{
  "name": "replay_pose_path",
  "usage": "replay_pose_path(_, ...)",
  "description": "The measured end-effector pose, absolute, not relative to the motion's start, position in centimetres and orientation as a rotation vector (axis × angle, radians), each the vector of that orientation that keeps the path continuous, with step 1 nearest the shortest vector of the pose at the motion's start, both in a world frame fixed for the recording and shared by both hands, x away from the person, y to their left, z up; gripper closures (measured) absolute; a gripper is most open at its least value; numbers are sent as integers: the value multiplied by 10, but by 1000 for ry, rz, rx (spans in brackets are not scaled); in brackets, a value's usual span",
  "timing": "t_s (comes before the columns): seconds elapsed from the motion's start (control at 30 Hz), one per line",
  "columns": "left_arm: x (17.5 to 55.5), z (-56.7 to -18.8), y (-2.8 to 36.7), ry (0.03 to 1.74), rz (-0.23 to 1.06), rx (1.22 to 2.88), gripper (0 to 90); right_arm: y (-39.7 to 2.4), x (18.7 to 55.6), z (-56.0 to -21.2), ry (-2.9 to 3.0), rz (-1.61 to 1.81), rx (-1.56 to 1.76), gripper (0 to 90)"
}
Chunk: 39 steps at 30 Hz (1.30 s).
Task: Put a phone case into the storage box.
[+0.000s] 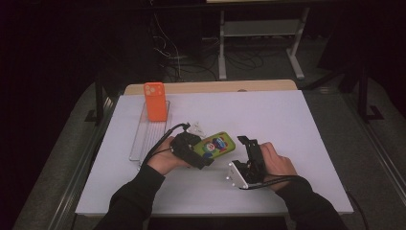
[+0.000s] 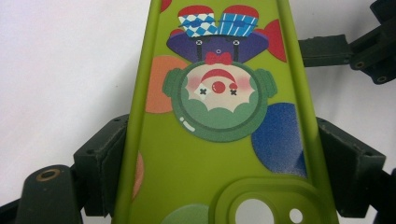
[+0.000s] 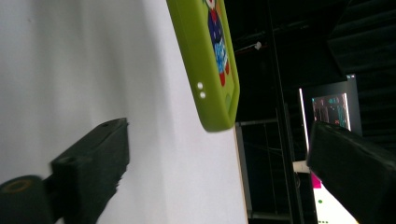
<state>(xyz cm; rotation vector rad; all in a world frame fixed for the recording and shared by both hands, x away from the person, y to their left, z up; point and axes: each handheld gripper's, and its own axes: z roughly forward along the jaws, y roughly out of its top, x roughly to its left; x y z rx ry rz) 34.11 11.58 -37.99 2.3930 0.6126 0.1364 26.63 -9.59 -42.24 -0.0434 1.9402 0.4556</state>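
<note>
A green phone case (image 1: 216,144) printed with a clown is held just over the white table (image 1: 287,120), slanting up to the right. My left gripper (image 1: 205,153) is shut on its lower end. In the left gripper view, the two black jaws of the left gripper (image 2: 219,156) press on the long edges of the case (image 2: 205,154), near its camera cut-out. My right gripper (image 1: 249,143) stands open just right of the case's far end. In the right gripper view, the corner of the case (image 3: 210,70) hangs ahead of the wide jaws of the right gripper (image 3: 219,140), apart from them.
An orange phone (image 1: 155,101) stands upright at the far end of a clear ribbed rack (image 1: 143,139) on the left of the table. A small pale piece (image 1: 195,128) lies behind the left hand. Beyond the table are dark floor, cables and a stand (image 1: 258,28).
</note>
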Motion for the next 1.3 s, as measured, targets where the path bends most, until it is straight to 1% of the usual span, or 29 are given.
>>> replay_pose_path(0.1, 339, -381, 113, 620, 130, 2378, 155, -94, 266, -424, 1939, 457, -50, 95)
replay_pose_path(0.13, 340, -380, 114, 593, 136, 2406, 155, -93, 266, -424, 1934, 453, -58, 107)
replay_pose_path(0.2, 338, -382, 111, 620, 123, 2377, 155, -91, 266, -424, 1928, 439, -91, 125)
replay_pose_path(0.27, 340, -381, 112, 581, 131, 2415, 155, -88, 267, -425, 1896, 447, -124, 134)
replay_pose_path(0.3, 338, -383, 110, 616, 124, 2378, 155, -87, 267, -425, 1893, 449, -133, 147)
replay_pose_path(0.47, 338, -381, 111, 580, 132, 2411, 155, -80, 264, -426, 1848, 452, -181, 276)
replay_pose_path(0.63, 337, -383, 108, 600, 117, 2385, 155, -76, 264, -429, 1832, 440, -197, 367)
replay_pose_path(0.7, 338, -381, 110, 568, 120, 2410, 155, -74, 263, -431, 1836, 413, -216, 409)
replay_pose_path(0.9, 337, -381, 109, 567, 113, 2403, 155, -70, 262, -435, 1824, 396, -249, 586)
replay_pose_path(1.03, 337, -380, 108, 558, 105, 2411, 154, -69, 261, -435, 1837, 370, -252, 675)
replay_pose_path(1.17, 337, -381, 108, 577, 84, 2385, 153, -68, 260, -436, 1833, 359, -258, 742)
replay_pose_path(1.3, 336, -381, 109, 585, 83, 2338, 143, -68, 260, -435, 1832, 354, -262, 751)
